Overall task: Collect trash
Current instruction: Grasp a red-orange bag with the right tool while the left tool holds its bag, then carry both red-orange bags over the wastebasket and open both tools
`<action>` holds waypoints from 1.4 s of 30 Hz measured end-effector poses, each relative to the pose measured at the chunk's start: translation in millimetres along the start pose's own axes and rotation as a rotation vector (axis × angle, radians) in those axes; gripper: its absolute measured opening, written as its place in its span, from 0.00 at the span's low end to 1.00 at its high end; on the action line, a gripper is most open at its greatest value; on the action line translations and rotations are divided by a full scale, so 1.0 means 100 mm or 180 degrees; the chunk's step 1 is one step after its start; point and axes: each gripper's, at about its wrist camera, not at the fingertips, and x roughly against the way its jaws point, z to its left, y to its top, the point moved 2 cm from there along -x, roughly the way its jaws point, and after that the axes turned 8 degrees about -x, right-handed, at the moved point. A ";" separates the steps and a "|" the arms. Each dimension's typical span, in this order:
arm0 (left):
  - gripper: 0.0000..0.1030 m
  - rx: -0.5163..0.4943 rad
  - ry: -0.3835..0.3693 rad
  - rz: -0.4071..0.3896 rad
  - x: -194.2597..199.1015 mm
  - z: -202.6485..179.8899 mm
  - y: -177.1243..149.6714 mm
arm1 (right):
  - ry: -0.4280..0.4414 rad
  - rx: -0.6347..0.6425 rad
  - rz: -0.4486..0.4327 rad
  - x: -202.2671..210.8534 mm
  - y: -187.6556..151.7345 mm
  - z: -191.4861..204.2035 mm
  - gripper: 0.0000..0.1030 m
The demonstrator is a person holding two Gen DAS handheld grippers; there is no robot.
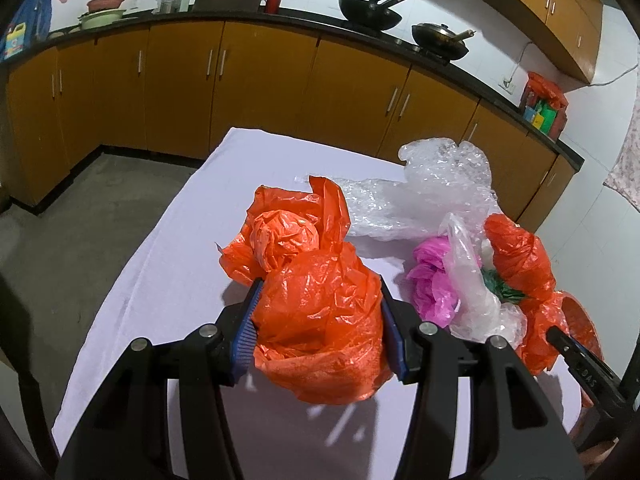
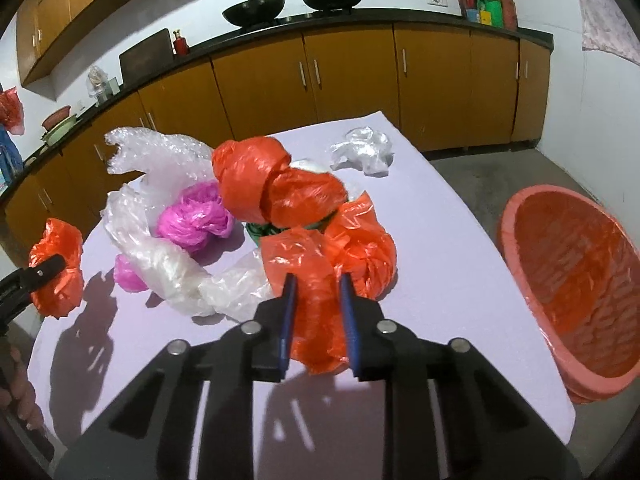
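My left gripper [image 1: 320,296] is shut on a crumpled orange plastic bag [image 1: 312,304] and holds it just above the white-clothed table [image 1: 168,288]; the bag also shows at the left of the right wrist view [image 2: 56,268]. My right gripper [image 2: 318,284] is shut on another orange plastic bag [image 2: 316,272] at the near edge of a trash pile. The pile holds a knotted orange bag [image 2: 264,184], a pink bag [image 2: 196,216], clear plastic film [image 2: 168,268] and bubble wrap [image 2: 160,156]. An orange basket [image 2: 576,276] lined with an orange bag stands off the table's right side.
A small clear bag [image 2: 362,152] lies at the table's far right. Yellow kitchen cabinets [image 1: 260,92] with a black counter run behind the table, carrying two woks [image 1: 372,10]. Grey concrete floor [image 1: 60,236] lies to the left.
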 end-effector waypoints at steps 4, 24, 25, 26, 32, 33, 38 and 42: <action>0.52 -0.0017 -0.0028 -0.0022 0.05 -0.03 -0.01 | 0.0016 -0.0038 -0.0028 0.12 -0.03 -0.07 0.18; 0.52 -0.0257 -0.0352 -0.0234 0.37 -0.55 0.05 | 0.0072 -0.0257 -0.0330 0.64 0.08 -0.36 0.11; 0.52 -0.0278 -0.0380 -0.0247 0.39 -0.59 0.06 | 0.0070 -0.0262 -0.0360 0.68 0.09 -0.38 0.11; 0.52 -0.0312 -0.0420 -0.0267 0.41 -0.67 0.07 | 0.0066 -0.0270 -0.0390 0.71 0.10 -0.40 0.11; 0.52 -0.0446 -0.0629 -0.0317 0.47 -1.00 0.10 | 0.0025 -0.0334 -0.0552 0.91 0.19 -0.54 0.11; 0.52 -0.0470 -0.0669 -0.0321 0.48 -1.06 0.11 | 0.0001 -0.0346 -0.0586 0.95 0.20 -0.58 0.11; 0.52 -0.0591 -0.0877 -0.0312 0.48 -1.40 0.11 | -0.0137 -0.0407 -0.0716 1.12 0.26 -0.78 0.11; 0.52 -0.0710 -0.1078 -0.0277 0.44 -1.77 0.11 | -0.0287 -0.0503 -0.0829 1.29 0.28 -1.02 0.11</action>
